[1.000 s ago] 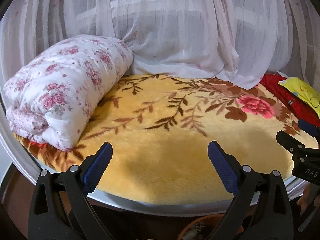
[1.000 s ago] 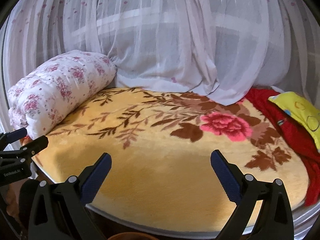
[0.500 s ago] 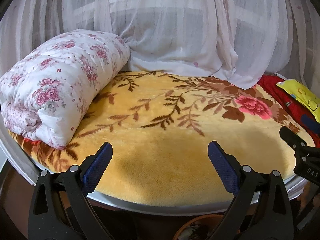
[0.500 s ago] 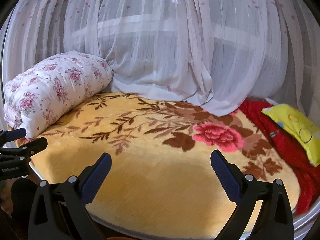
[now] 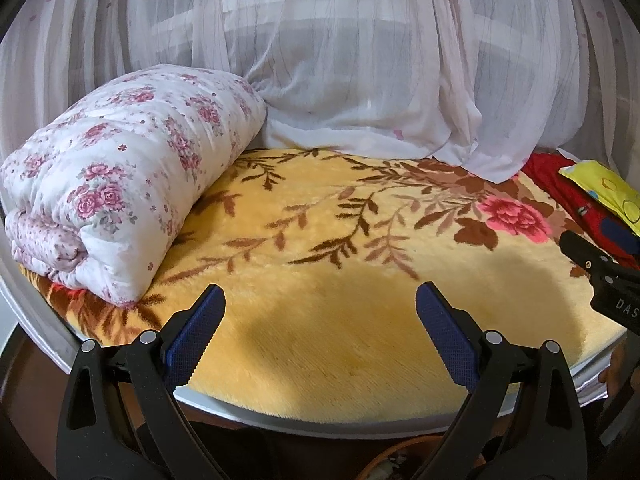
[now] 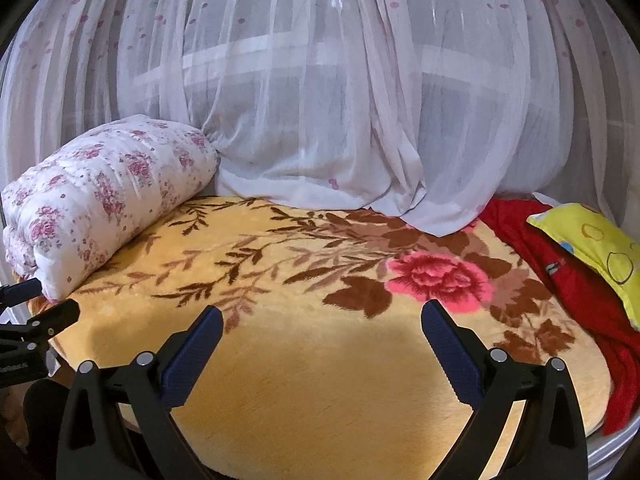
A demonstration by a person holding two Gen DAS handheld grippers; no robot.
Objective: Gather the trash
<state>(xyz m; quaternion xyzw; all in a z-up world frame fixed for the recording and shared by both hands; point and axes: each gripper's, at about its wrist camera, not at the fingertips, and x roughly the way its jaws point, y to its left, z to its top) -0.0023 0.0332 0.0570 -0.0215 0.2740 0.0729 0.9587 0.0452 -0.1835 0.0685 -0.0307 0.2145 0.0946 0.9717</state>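
No loose trash shows on the bed in either view. My left gripper (image 5: 320, 300) is open and empty, held over the near edge of a yellow flowered blanket (image 5: 340, 248). My right gripper (image 6: 322, 320) is open and empty over the same blanket (image 6: 320, 380). The right gripper also shows at the right edge of the left wrist view (image 5: 600, 268), and the left gripper at the left edge of the right wrist view (image 6: 36, 312). An orange-rimmed container (image 5: 400, 456) with something pale inside peeks below the bed edge between the left fingers.
A rolled white floral quilt (image 5: 120, 192) lies at the blanket's left end. A white net curtain (image 5: 360, 80) hangs along the back. A red cloth (image 6: 560, 280) and a yellow pillow (image 6: 592, 244) lie at the right end.
Both views have risen and tilted up slightly: the bed sits lower in frame and more curtain shows. Both grippers stay open and empty.
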